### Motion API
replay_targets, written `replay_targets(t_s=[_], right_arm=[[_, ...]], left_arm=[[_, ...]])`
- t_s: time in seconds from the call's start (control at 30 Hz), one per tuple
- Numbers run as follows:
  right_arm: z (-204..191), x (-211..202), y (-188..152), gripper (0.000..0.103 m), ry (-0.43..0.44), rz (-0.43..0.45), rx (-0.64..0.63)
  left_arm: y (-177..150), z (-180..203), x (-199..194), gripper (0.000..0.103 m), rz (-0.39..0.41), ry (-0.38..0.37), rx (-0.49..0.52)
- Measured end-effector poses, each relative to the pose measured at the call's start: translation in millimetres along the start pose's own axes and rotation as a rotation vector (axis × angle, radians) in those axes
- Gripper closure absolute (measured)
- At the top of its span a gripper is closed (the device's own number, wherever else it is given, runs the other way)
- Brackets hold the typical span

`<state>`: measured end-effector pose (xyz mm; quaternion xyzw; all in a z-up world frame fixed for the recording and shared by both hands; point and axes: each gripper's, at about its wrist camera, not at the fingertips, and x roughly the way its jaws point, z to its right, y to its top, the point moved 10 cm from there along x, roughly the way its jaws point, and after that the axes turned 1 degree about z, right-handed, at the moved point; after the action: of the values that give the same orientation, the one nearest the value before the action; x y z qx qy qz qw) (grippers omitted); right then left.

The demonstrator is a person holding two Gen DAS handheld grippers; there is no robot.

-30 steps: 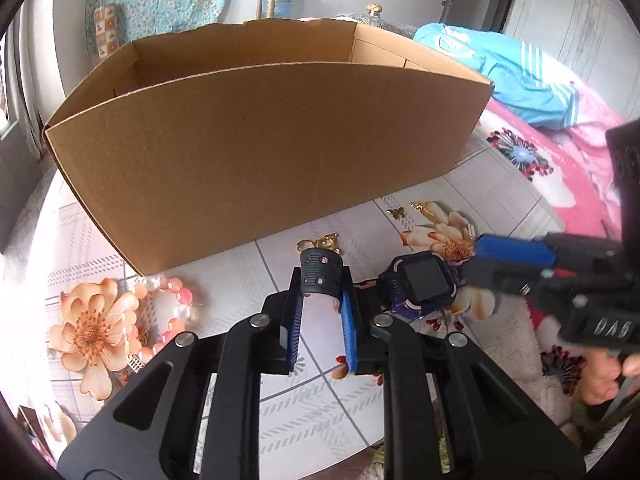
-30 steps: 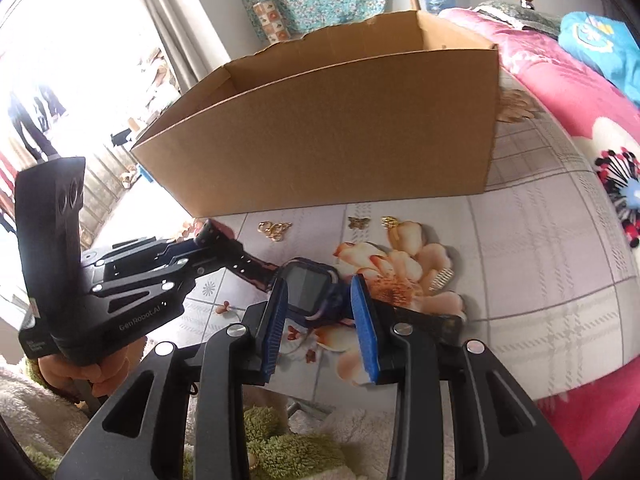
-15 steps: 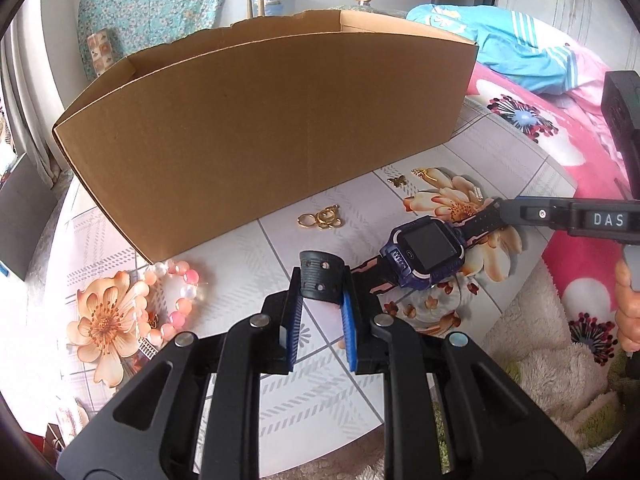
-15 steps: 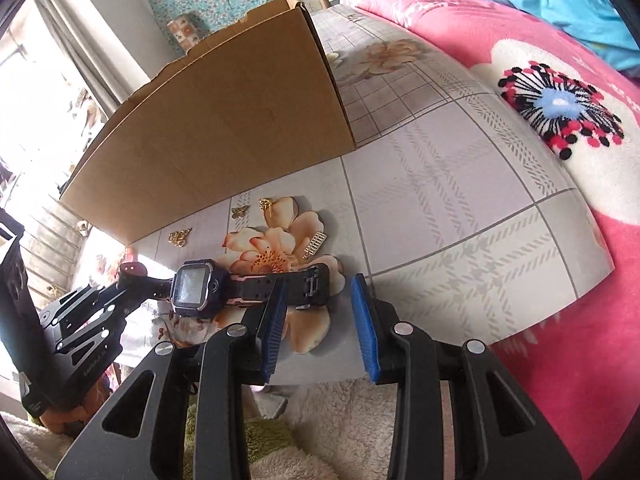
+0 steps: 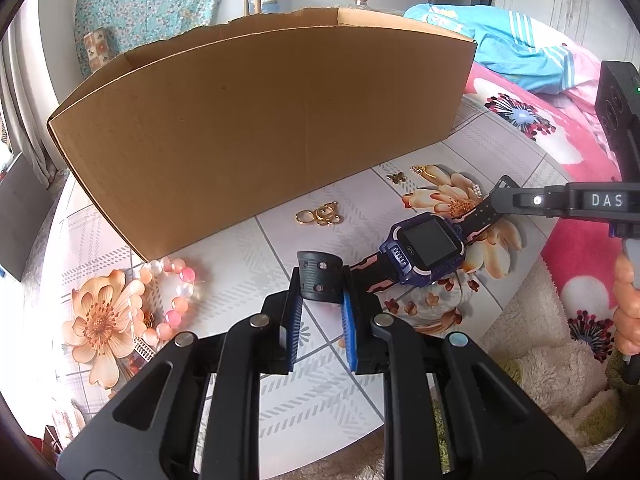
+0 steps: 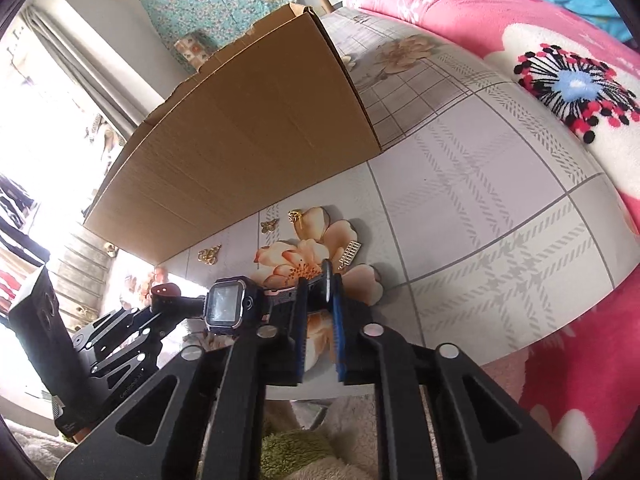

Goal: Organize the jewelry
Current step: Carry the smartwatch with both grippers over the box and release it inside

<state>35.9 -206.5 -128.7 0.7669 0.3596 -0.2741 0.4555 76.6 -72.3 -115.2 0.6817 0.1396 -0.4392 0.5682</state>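
The left gripper (image 5: 320, 300) has its jaws clamped on one strap end of the watch (image 5: 426, 246); the right gripper (image 6: 320, 292) is closing its jaws on the other strap end. The watch lies on the counter (image 5: 360, 380), near a cardboard box (image 5: 260, 120) behind it.

Left claw (image 5: 320, 300) angled down, clamped on strap end; right claw (image 6: 320, 296) closing on opposite strap end.
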Motion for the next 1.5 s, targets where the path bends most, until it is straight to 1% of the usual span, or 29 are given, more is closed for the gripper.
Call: replay_targets(t_s=[0.13, 0.23, 0.33, 0.47, 0.57, 0.63, 0.7, 0.77, 0.8, 0.87, 0.93, 1.03, 1.07, 1.1, 1.17, 1.2, 1.23, 1.27, 1.3, 1.37, 1.43, 1.5], right_arm=[[-6.3, -8.7, 7.7, 0.097, 0.007, 0.048, -0.020], [-19.6, -24.1, 13.0, 0.097, -0.002, 0.085, -0.076], [-32.9, -47.3, 21.0, 0.097, -0.022, 0.130, -0.138], [-52.9, -83.1, 39.3, 0.097, -0.021, 0.200, -0.199], [-76.9, -113.1, 66.0, 0.097, 0.000, 0.279, -0.270], [-94.5, -121.8, 86.5, 0.097, 0.015, 0.319, -0.326], [-111.2, -121.1, 111.3, 0.097, 0.034, 0.337, -0.375], [-124.5, -106.1, 139.0, 0.097, 0.041, 0.316, -0.419], [-128.7, -94.1, 151.3, 0.097, 0.045, 0.291, -0.427], [-135.2, -61.2, 176.2, 0.097, 0.048, 0.211, -0.439], [-138.2, -23.2, 196.5, 0.097, 0.011, 0.130, -0.461], [-132.8, 36.8, 219.3, 0.097, -0.052, 0.001, -0.474], [-128.8, 53.1, 221.1, 0.097, -0.074, -0.032, -0.476], [-124.2, 70.8, 222.5, 0.097, -0.101, -0.068, -0.479], [-115.5, 99.6, 224.1, 0.097, -0.154, -0.129, -0.492], [-112.5, 108.2, 221.9, 0.097, -0.171, -0.149, -0.499], [-109.1, 117.7, 221.7, 0.097, -0.192, -0.169, -0.510], [-105.0, 124.8, 222.3, 0.097, -0.213, -0.181, -0.519], [-100.6, 130.9, 223.7, 0.097, -0.235, -0.190, -0.522], [-94.1, 137.5, 224.1, 0.095, -0.268, -0.210, -0.528], [-90.2, 133.9, 226.7, 0.095, -0.285, -0.201, -0.523], [-88.0, 128.9, 229.8, 0.095, -0.271, -0.191, -0.517]], left_arm=[[1.6, 0.3, -5.9, 0.087, 0.019, -0.021, 0.010], [11.5, 5.5, -24.6, 0.088, 0.067, -0.072, 0.015], [28.3, 11.7, -50.7, 0.089, 0.136, -0.111, 0.036], [59.6, 11.0, -91.0, 0.089, 0.229, -0.179, 0.033], [89.7, 5.2, -114.9, 0.089, 0.293, -0.199, 0.043], [111.3, -3.4, -120.8, 0.089, 0.312, -0.199, 0.040], [133.9, -15.4, -115.9, 0.089, 0.307, -0.184, 0.032], [156.3, -30.5, -100.9, 0.089, 0.270, -0.164, 0.012], [166.1, -38.1, -89.9, 0.088, 0.233, -0.172, -0.009], [181.7, -53.8, -63.0, 0.088, 0.133, -0.198, -0.053], [195.2, -64.7, -30.4, 0.088, 0.034, -0.197, -0.073], [196.9, -81.5, 24.7, 0.088, -0.137, -0.208, -0.130], [195.9, -85.3, 41.8, 0.088, -0.190, -0.202, -0.148], [193.8, -89.5, 57.2, 0.088, -0.237, -0.178, -0.155], [185.8, -94.2, 82.1, 0.086, -0.289, -0.126, -0.136], [182.5, -98.1, 91.6, 0.085, -0.311, -0.115, -0.143], [179.4, -99.8, 100.5, 0.084, -0.346, -0.118, -0.163], [175.1, -100.3, 107.2, 0.083, -0.392, -0.145, -0.210], [175.4, -100.3, 109.9, 0.080, -0.408, -0.164, -0.243], [173.2, -102.8, 112.4, 0.068, -0.433, -0.158, -0.263], [172.9, -108.1, 111.4, 0.065, -0.428, -0.144, -0.274], [175.0, -115.4, 105.6, 0.061, -0.402, -0.115, -0.276]])
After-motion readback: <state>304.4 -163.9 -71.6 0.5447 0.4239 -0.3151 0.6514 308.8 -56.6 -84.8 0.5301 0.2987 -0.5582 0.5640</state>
